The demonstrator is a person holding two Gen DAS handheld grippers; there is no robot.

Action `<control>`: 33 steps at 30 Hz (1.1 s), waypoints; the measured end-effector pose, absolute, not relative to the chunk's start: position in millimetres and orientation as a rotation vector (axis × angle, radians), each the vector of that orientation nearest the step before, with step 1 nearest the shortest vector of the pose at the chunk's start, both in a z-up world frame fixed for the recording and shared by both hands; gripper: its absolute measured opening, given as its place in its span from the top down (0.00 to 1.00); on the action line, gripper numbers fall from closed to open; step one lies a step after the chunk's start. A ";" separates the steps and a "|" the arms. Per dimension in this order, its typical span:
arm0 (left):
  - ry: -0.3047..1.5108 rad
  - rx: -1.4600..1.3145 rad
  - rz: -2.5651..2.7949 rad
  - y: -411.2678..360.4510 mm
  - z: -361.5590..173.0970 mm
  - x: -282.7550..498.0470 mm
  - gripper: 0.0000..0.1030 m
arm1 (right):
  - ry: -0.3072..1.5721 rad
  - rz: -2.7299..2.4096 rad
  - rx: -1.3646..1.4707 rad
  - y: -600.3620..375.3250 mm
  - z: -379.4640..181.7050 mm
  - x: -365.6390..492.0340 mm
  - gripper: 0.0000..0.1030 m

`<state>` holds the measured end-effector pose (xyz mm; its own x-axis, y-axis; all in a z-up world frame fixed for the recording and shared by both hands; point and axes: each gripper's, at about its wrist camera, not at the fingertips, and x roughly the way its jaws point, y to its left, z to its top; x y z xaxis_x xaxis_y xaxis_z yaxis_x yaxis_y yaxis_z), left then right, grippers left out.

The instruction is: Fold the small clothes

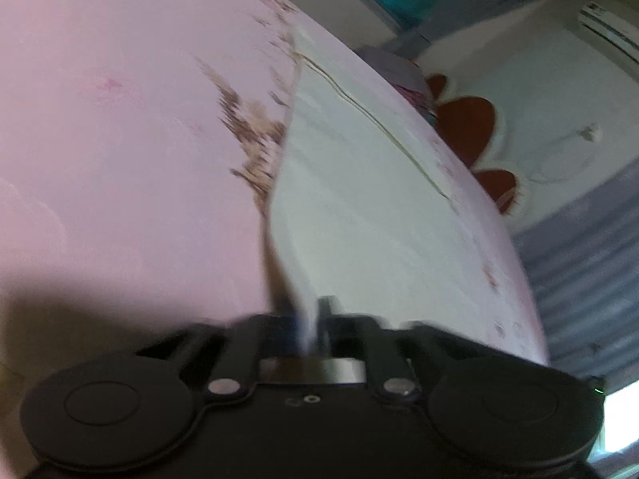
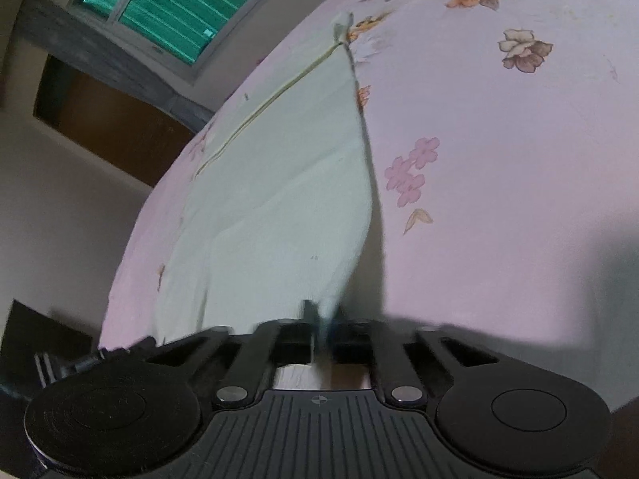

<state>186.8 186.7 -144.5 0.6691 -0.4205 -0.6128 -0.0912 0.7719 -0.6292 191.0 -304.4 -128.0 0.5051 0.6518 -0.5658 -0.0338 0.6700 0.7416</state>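
Pale-green garment [image 1: 359,207] lengthwise away across floral sheet [image 2: 499,167] | left hand-held gripper [image 1: 307,319], right hand-held gripper [image 2: 325,319] pinching near corners

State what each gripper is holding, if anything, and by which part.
Both hold the pale green cloth garment lying on the pink floral bedsheet: the left gripper and the right gripper each pinch a near corner.

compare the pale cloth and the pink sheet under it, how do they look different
The pale cloth is plain whitish green with a thin yellowish line along one edge; the pink sheet carries printed flowers. The cloth is small and lifted at its near corners, pinched by the left gripper and right gripper; the sheet lies spread beneath it. Both are soft fabric.
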 end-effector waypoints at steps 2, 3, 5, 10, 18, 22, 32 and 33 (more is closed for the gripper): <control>0.677 -0.699 -0.255 185.9 -129.5 167.5 0.97 | 0.939 0.485 0.727 -305.5 -122.3 192.0 0.97; 0.619 -0.699 -0.270 184.2 -123.7 157.7 0.97 | 0.916 0.489 0.729 -307.4 -117.0 188.0 0.98; 0.675 -0.636 -0.225 179.0 -129.4 156.1 0.97 | 0.844 0.506 0.737 -314.9 -102.8 175.2 0.98; 0.736 -0.750 -0.158 185.1 -155.9 162.0 0.97 | 0.943 0.467 0.666 -308.3 -127.5 180.1 0.98; 0.568 -0.797 -0.208 193.9 -102.3 188.0 0.97 | 0.752 0.527 0.672 -319.3 -74.0 198.7 0.98; 0.497 -0.768 -0.250 181.2 -66.7 231.2 0.97 | 0.648 0.541 0.660 -314.9 -40.6 231.8 0.98; 0.489 -0.777 -0.264 189.0 -44.2 365.9 0.97 | 0.616 0.439 0.709 -305.0 -10.3 372.3 0.98; 0.501 -0.770 -0.257 190.1 -45.5 385.0 0.97 | 0.623 0.425 0.710 -304.4 -9.5 387.3 0.98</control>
<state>385.0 190.1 -45.5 0.8534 -0.3979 -0.3367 0.0408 0.6950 -0.7179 387.3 -304.4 -9.5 0.7405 0.5547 -0.3794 -0.1509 0.6874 0.7105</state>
